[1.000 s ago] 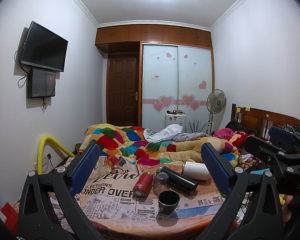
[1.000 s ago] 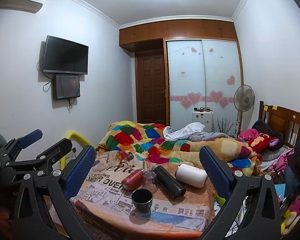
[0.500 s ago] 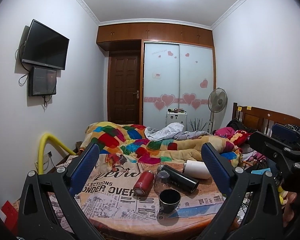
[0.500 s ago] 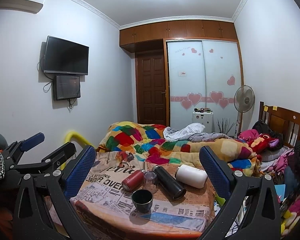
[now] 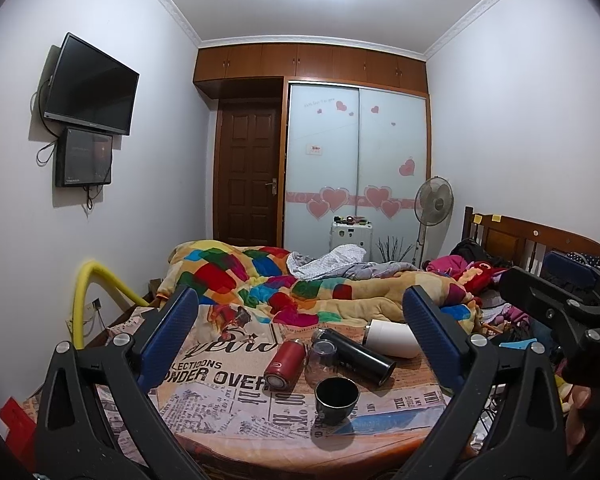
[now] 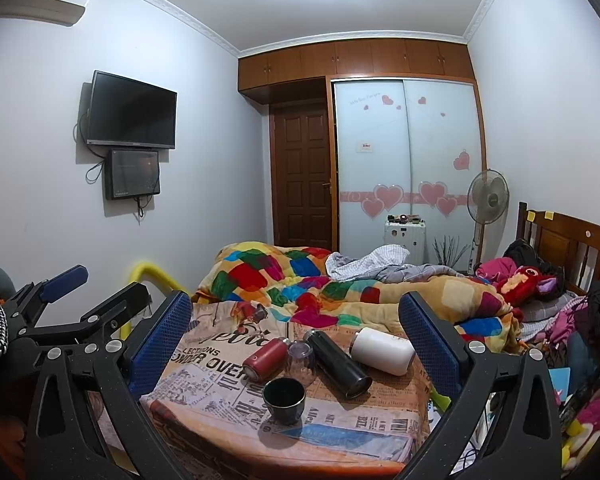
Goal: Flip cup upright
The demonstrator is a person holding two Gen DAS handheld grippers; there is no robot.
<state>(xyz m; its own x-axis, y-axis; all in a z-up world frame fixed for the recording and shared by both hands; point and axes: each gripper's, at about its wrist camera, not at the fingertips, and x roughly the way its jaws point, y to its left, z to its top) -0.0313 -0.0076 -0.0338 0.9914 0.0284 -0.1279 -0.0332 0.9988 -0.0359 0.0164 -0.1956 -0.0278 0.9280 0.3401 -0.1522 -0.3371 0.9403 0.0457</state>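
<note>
On a table covered with a newspaper-print cloth [image 5: 220, 376] [image 6: 204, 364], a red bottle [image 5: 283, 365] [image 6: 263, 359], a black bottle [image 5: 355, 356] [image 6: 338, 363] and a white cup [image 5: 392, 338] [image 6: 383, 351] lie on their sides. A clear glass [image 5: 319, 360] [image 6: 300, 354] stands between the red and black bottles. A small dark cup [image 5: 337, 399] [image 6: 284, 400] stands upright, mouth up, nearest me. My left gripper [image 5: 300, 344] and right gripper [image 6: 296, 344] are both open and empty, held back from the table.
A bed with a colourful quilt [image 5: 300, 284] [image 6: 340, 284] lies behind the table. A wooden headboard [image 5: 540, 240] and a pile of clothes and toys [image 6: 540, 292] are at the right. A yellow pipe [image 5: 100, 280] stands at the left.
Both views shift only slightly. Nothing on the table has moved and both grippers stay open.
</note>
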